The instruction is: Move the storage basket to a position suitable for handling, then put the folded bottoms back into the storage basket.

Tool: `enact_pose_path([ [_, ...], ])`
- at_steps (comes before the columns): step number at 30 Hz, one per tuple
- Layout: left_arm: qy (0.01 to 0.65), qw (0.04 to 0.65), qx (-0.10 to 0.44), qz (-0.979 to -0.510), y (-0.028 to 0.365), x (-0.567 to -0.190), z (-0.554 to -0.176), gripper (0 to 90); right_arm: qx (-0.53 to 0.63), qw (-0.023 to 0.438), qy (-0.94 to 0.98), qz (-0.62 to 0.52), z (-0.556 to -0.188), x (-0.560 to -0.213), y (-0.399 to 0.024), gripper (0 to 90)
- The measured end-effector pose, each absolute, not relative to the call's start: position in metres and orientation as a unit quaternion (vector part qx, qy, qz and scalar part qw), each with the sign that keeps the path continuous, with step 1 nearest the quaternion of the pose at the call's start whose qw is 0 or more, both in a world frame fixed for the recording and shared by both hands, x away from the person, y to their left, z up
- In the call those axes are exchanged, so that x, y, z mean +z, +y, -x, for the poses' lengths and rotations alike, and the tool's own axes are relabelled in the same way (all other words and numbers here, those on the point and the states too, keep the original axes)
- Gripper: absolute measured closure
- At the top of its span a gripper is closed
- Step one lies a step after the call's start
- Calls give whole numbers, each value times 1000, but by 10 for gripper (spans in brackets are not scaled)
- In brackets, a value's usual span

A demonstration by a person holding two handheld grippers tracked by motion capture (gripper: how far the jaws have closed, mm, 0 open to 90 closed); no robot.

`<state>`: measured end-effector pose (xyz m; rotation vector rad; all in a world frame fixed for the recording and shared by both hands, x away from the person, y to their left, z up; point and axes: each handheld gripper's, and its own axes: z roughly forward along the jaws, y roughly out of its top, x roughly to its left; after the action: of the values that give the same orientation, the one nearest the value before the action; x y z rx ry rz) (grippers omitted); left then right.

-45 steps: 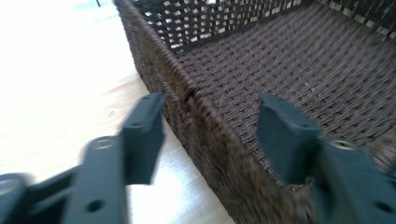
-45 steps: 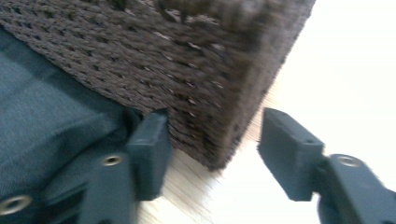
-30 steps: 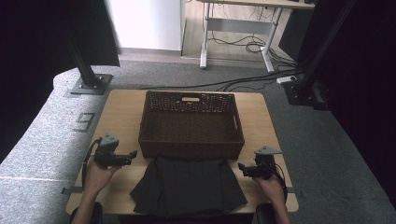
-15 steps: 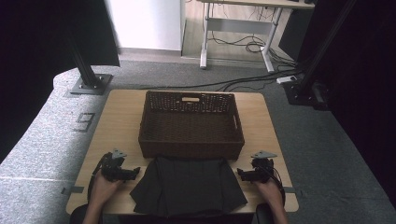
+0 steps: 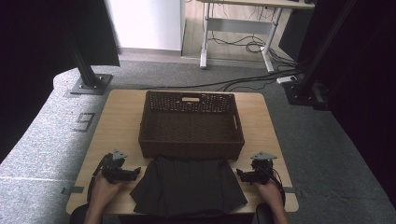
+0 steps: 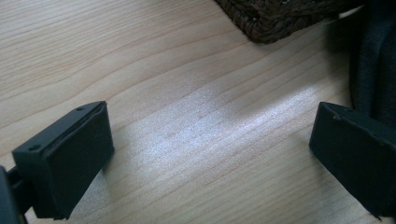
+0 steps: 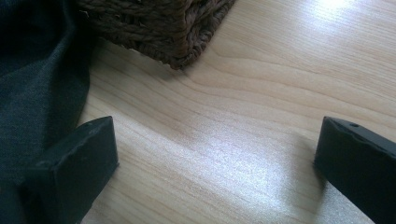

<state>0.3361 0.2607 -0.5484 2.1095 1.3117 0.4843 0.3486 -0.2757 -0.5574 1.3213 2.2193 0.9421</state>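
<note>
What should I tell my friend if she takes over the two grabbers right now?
Left gripper: open, nothing between its jaws, low over the table, at the left edge of the dark cloth.
Right gripper: open, holding nothing, at the cloth's right edge.
The cloth lies spread flat just in front of the wicker basket.
Done: both grippers are lined up beside the cloth.
Left: probably grab the cloth, then fold it or put it in the basket.

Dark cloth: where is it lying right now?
High view: the dark cloth lies flat at the table's near edge, against the wicker basket's front wall.
</note>
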Motion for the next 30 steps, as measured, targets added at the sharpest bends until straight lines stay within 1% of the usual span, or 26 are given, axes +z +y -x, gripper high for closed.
enact_pose_path([
  [12,497,300,183,-793,260,-548,-336,0,333,194,792,-473,-349,-557,-275,0],
  [14,496,293,177,-798,259,-546,-336,0,330,191,794,-473,-348,-556,-275,0],
  [15,496,292,175,-799,258,-545,-336,27,326,191,794,-475,-348,-555,-274,0],
  [16,491,292,173,-802,258,-544,-335,27,326,191,794,-475,-348,-555,-274,0],
  [17,487,290,173,-805,256,-541,-334,48,329,192,794,-475,-347,-552,-274,0],
  [19,484,291,175,-806,254,-538,-333,49,337,192,792,-472,-346,-547,-273,0],
  [21,481,299,175,-805,251,-533,-331,49,340,192,791,-471,-345,-545,-272,2],
  [25,469,319,178,-804,240,-521,-322,53,358,177,789,-468,-339,-536,-266,2],
  [30,450,339,180,-806,223,-509,-316,54,367,166,796,-452,-332,-528,-250,2],
])
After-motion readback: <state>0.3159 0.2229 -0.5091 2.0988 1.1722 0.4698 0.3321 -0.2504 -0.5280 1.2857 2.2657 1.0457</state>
